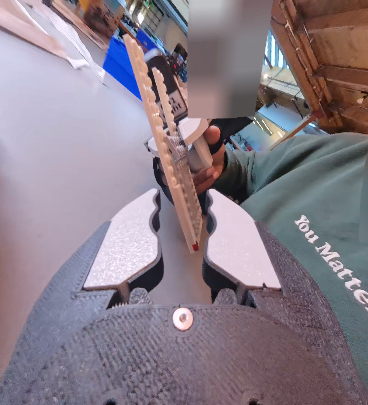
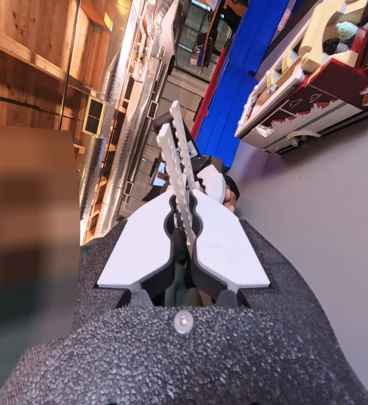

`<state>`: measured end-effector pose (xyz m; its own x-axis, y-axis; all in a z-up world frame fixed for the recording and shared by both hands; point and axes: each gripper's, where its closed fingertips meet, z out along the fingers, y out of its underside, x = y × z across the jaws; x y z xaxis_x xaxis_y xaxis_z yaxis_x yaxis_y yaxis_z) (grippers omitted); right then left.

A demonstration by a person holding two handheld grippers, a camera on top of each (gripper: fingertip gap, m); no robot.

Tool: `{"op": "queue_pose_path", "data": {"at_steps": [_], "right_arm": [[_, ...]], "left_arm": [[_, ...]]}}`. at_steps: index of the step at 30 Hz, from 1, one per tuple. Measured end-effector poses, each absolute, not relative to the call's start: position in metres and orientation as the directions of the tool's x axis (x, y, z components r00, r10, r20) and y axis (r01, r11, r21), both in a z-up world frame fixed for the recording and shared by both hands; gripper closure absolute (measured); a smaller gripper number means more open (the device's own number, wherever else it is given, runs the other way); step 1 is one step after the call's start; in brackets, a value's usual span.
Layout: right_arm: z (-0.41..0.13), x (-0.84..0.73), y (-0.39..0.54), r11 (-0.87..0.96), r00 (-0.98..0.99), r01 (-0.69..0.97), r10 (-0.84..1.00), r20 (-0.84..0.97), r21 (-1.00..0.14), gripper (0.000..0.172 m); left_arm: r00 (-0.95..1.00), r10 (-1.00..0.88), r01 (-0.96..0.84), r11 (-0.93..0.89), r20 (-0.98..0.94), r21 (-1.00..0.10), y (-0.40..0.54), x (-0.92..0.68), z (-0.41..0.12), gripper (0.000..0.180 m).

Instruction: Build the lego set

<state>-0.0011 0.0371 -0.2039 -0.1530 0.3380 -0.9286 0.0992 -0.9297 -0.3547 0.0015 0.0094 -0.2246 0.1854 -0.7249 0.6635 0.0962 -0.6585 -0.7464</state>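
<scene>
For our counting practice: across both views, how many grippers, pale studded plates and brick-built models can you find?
Grippers: 2, left gripper and right gripper
Pale studded plates: 2, wide plate and narrow strip
Brick-built models: 1, red and cream model
Total: 5

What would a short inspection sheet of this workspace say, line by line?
Surface: grey tabletop, mostly bare.
Handled things: long white studded plates, joined and held on edge.
Clutter: red and cream toy building; blue bin.
Grippers: right gripper clamps the plates; left gripper is open around their end, with gaps on both sides.
Cables: nothing seen.
Surroundings: wooden beams, silver ducts, a person's green sleeve.
</scene>
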Motion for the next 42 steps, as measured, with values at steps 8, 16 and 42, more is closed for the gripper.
{"op": "queue_pose_path", "data": {"at_steps": [8, 16, 42], "right_arm": [[-0.202, -0.008, 0.03, -0.862, -0.167, 0.191, 0.443, -0.881, -0.47, 0.162], [-0.193, -0.013, 0.032, -0.773, -0.161, 0.225, 0.571, -0.805, -0.594, 0.162], [-0.18, -0.012, -0.001, -0.324, -0.322, 0.304, 0.85, -0.417, -0.896, 0.164]], "left_arm": [[0.168, -0.707, 0.056, -0.689, 0.687, -0.723, 0.003, 0.011, -0.232, 0.174], [0.038, -0.604, 0.183, -0.779, 0.796, -0.599, 0.003, 0.01, -0.214, 0.175], [0.189, -0.854, 0.147, -0.464, 0.485, -0.874, -0.002, -0.003, -0.183, 0.171]]}}
